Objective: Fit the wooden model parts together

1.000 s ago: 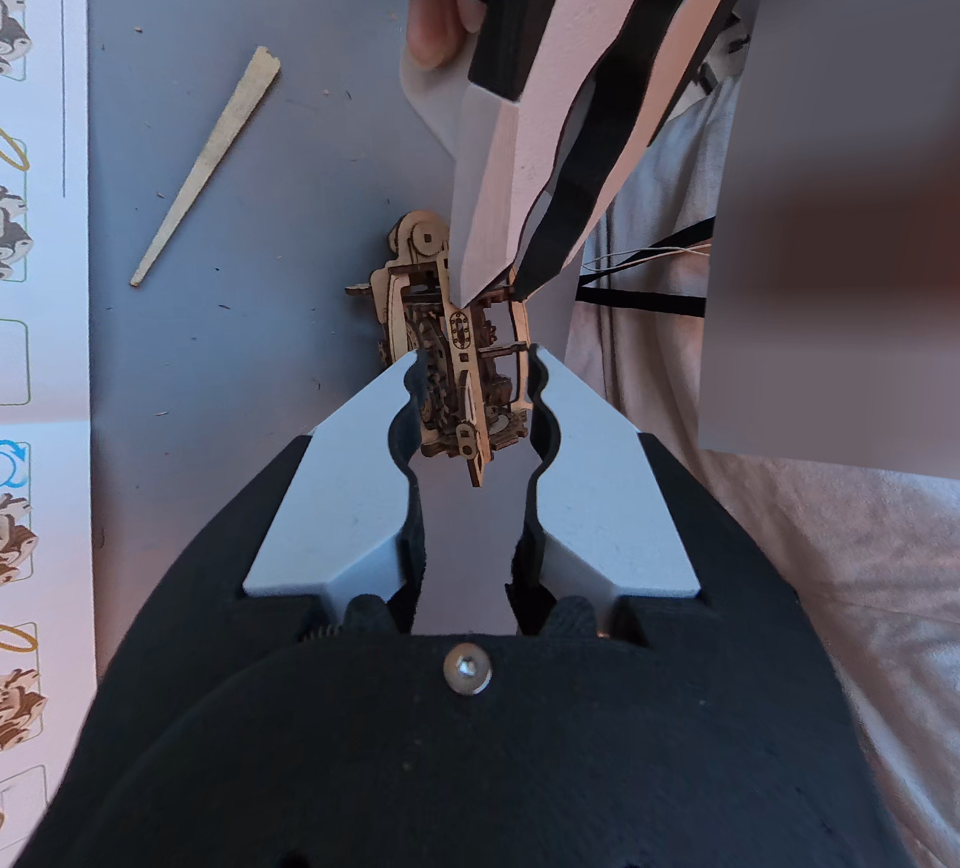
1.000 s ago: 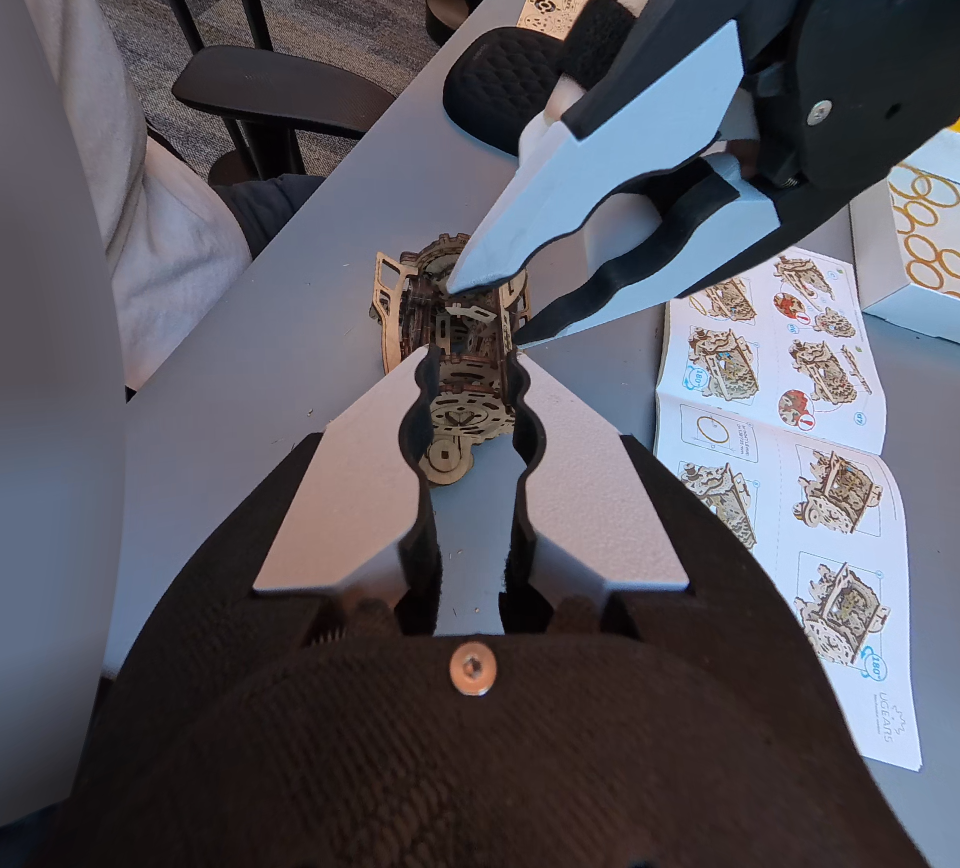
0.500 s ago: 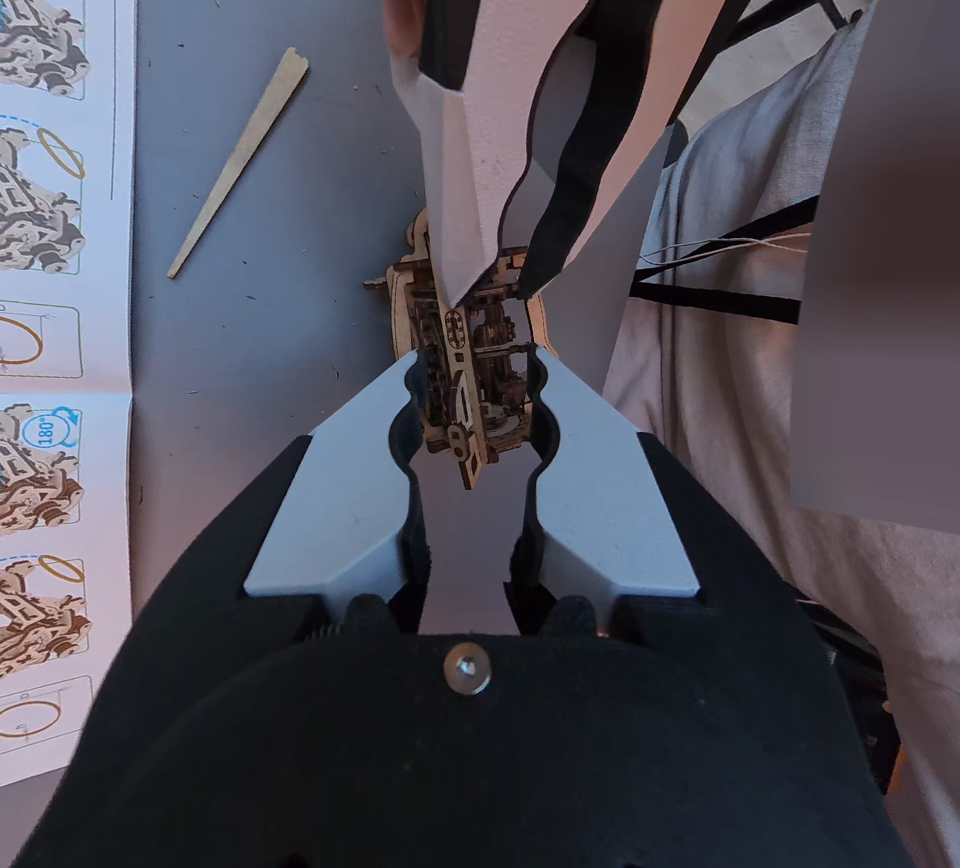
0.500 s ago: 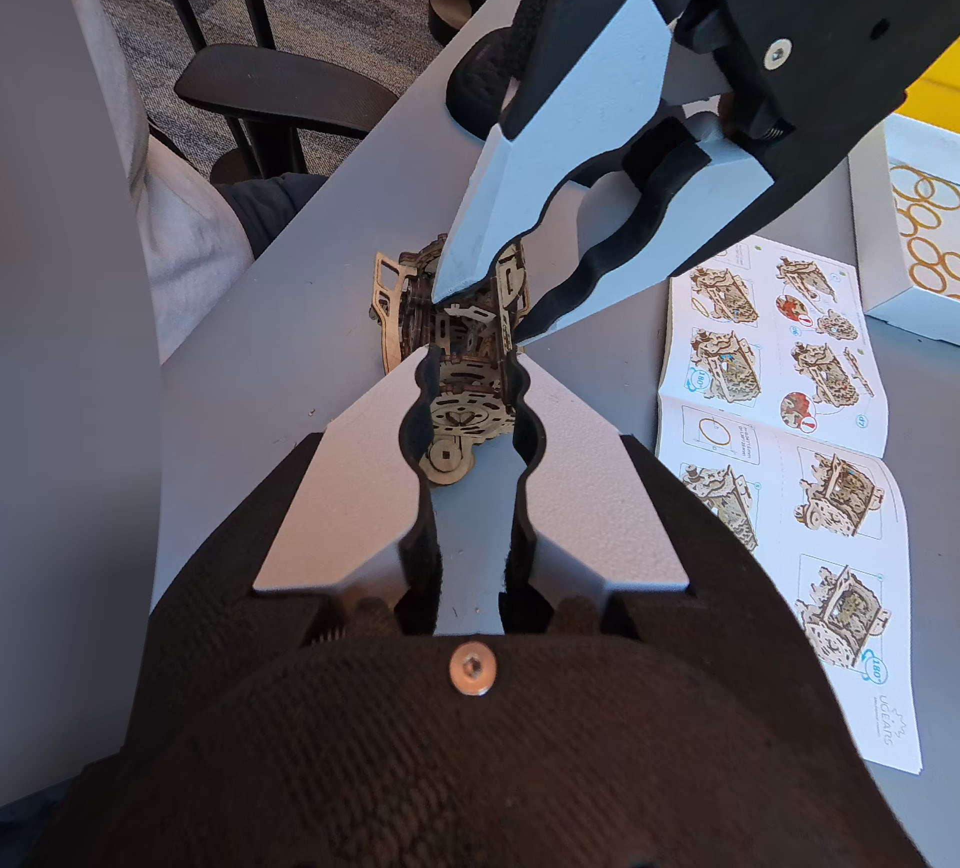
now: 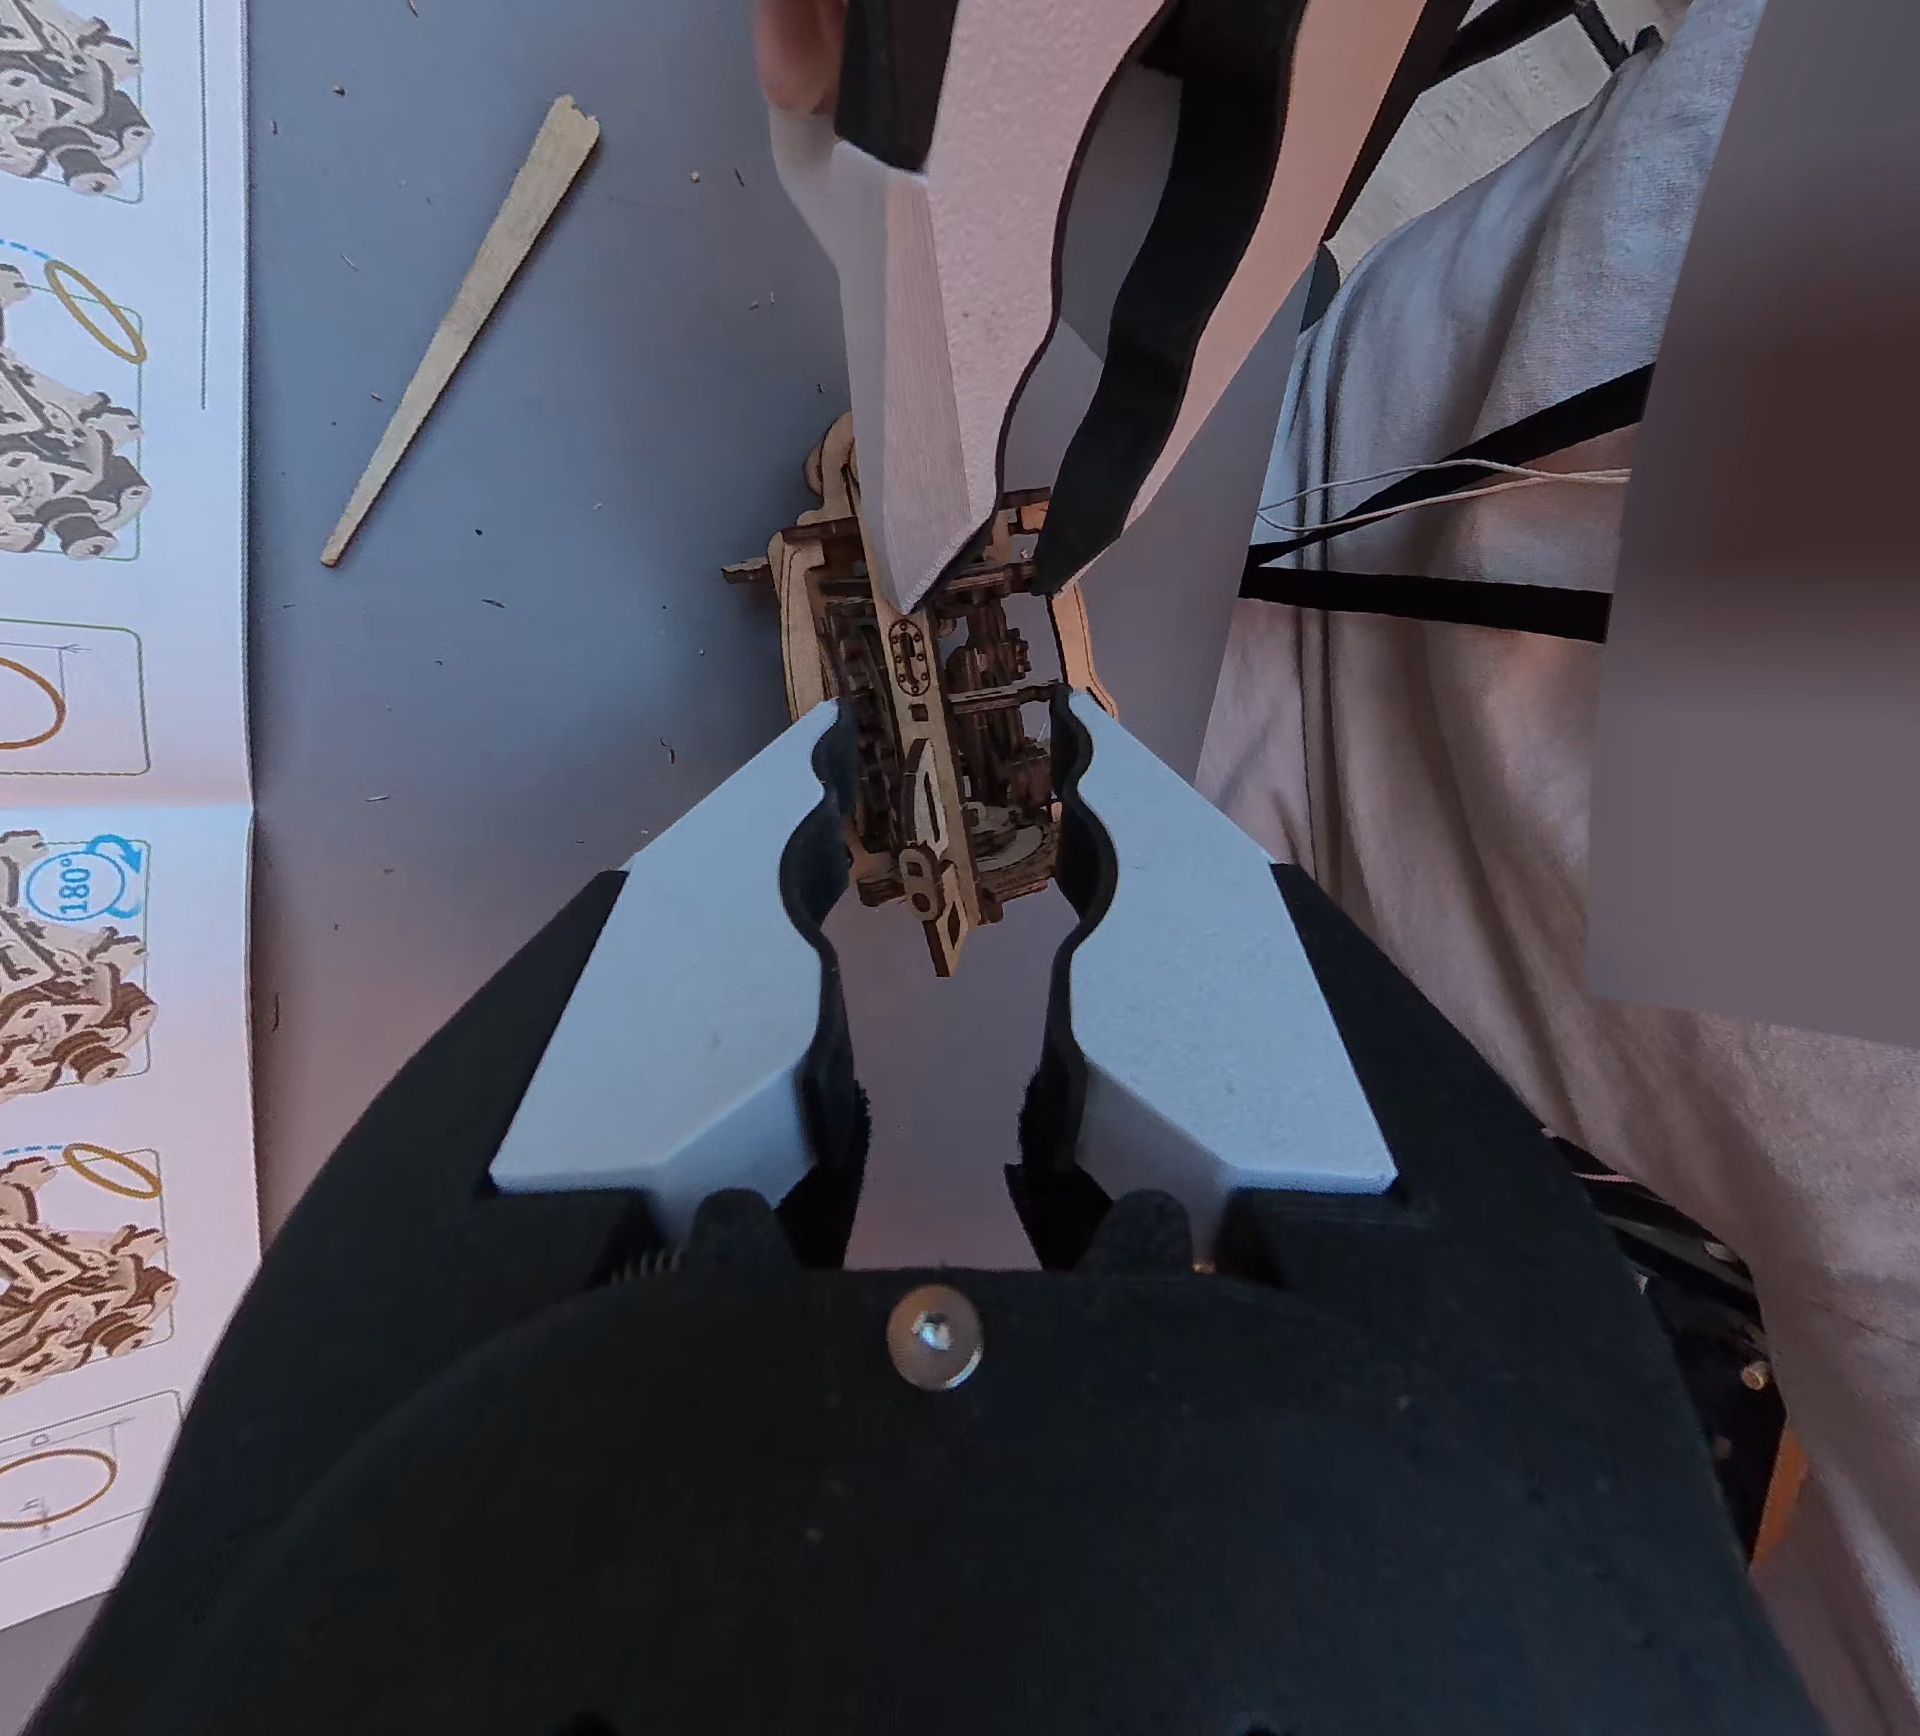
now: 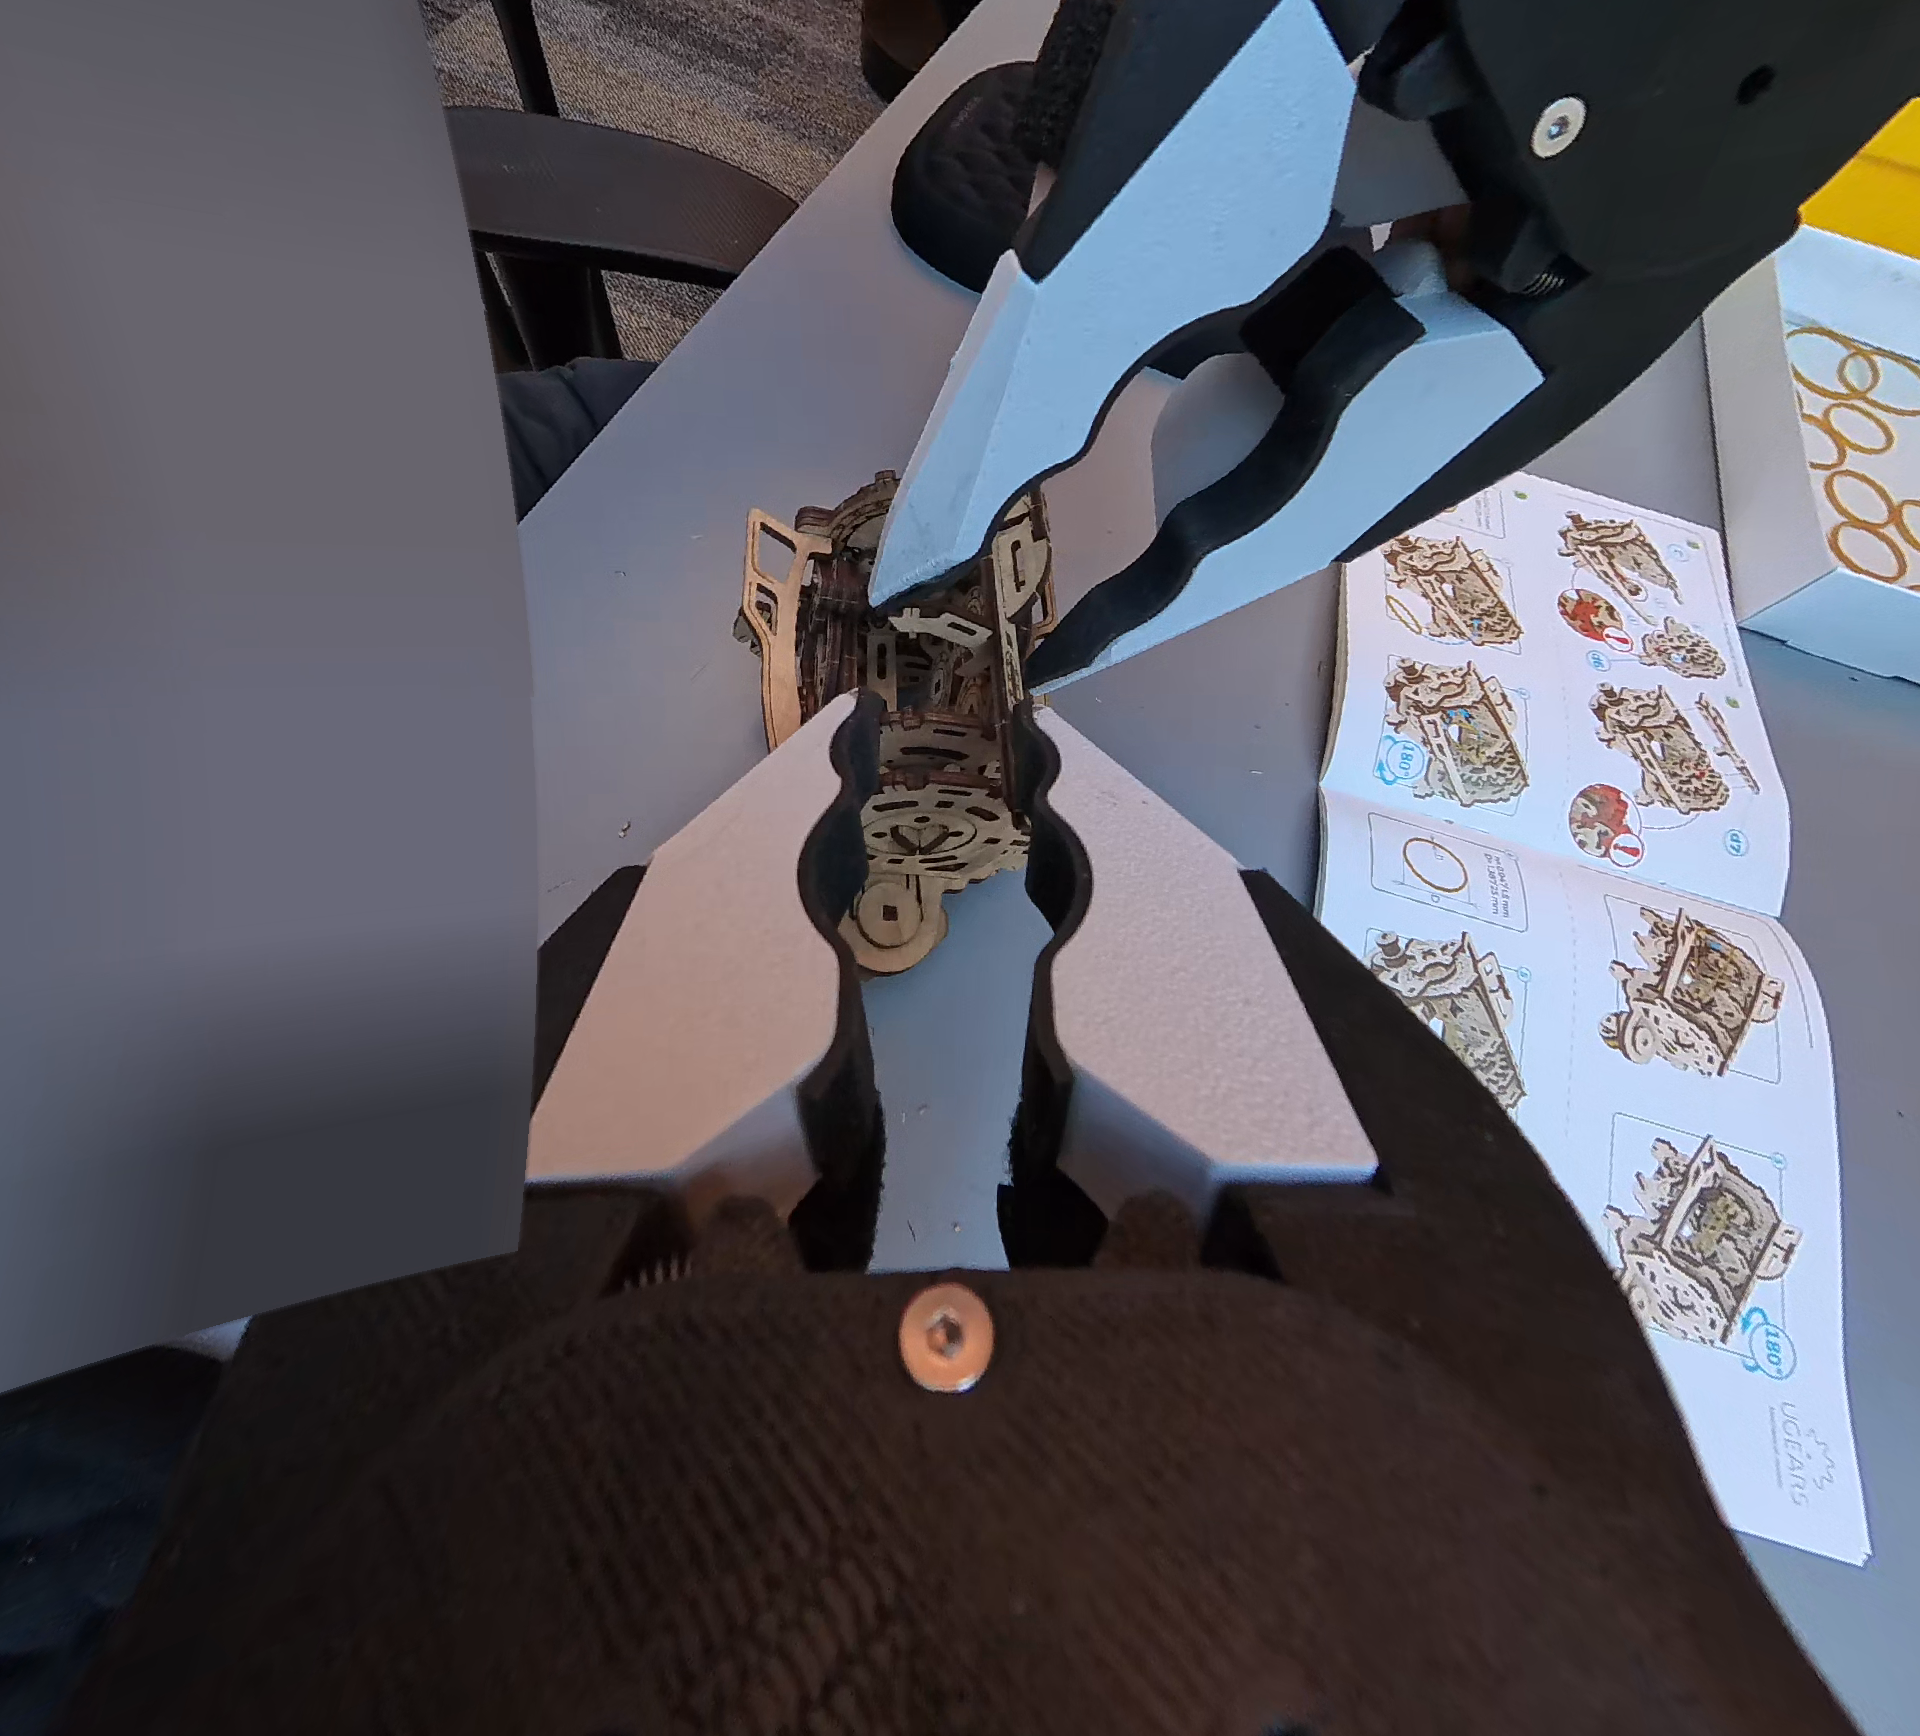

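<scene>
A small laser-cut wooden model (image 5: 935, 751) lies at the grey table's (image 5: 520, 751) edge. My left gripper (image 5: 945, 715) is shut on its near end, and a thin wooden strip (image 5: 940, 907) pokes out toward the camera. My right gripper (image 5: 977, 590) comes down from above and pinches the model's far end. In the right wrist view my right gripper (image 6: 940, 715) is shut on the model (image 6: 925, 813), whose round wheel piece (image 6: 894, 933) is nearest. The left gripper (image 6: 961, 637) reaches in from the upper right, its tips across the model's top.
A tapered wooden stick (image 5: 462, 315) lies left of the model. An open instruction booklet (image 6: 1558, 855) lies to the right, also in the left wrist view (image 5: 104, 647). A white box (image 6: 1829, 439), a black pad (image 6: 966, 169) and a chair (image 6: 623, 200) are beyond. A person's clothing (image 5: 1455, 751) is at the table edge. My left and right fingertips are right by each other. My left tips are roughly 10 cm from the tapered wooden stick (image 5: 462, 315).
Both grippers keep hold of the model. The left gripper has swung to a steeper angle over it, and more of the booklet shows in its view. The model has barely moved.
</scene>
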The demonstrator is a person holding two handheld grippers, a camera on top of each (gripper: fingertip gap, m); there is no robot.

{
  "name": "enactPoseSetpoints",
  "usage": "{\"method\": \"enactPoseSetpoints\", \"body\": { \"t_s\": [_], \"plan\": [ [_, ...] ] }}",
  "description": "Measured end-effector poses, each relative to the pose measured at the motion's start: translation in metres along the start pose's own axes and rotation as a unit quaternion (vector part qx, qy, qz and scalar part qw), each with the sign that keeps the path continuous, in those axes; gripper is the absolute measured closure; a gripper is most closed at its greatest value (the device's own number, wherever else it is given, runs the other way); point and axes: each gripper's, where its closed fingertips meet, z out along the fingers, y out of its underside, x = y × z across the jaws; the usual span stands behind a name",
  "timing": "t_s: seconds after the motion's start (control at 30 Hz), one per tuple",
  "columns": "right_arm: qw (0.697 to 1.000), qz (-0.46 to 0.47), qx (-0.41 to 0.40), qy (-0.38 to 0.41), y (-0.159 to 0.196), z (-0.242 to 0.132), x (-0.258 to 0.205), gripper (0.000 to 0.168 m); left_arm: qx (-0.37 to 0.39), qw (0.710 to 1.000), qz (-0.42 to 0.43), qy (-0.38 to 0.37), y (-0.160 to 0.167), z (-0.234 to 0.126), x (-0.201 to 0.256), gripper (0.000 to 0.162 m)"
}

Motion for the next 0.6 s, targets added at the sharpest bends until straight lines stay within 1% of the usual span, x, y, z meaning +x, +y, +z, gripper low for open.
{"method": "enactPoseSetpoints", "body": {
  "t_s": [0.23,0.6],
  "plan": [
    [1.000,-0.001,0.000,0.001,-0.0001,-0.0001,-0.0002,0.144,0.005,1.000,0.003,-0.006,-0.0004,0.0004,-0.0003,0.127],
    [1.000,-0.003,-0.002,0.002,-0.0001,-0.0006,-0.0014,0.144,0.000,0.999,0.029,-0.040,-0.0015,0.0019,0.0003,0.127]
  ]
}}
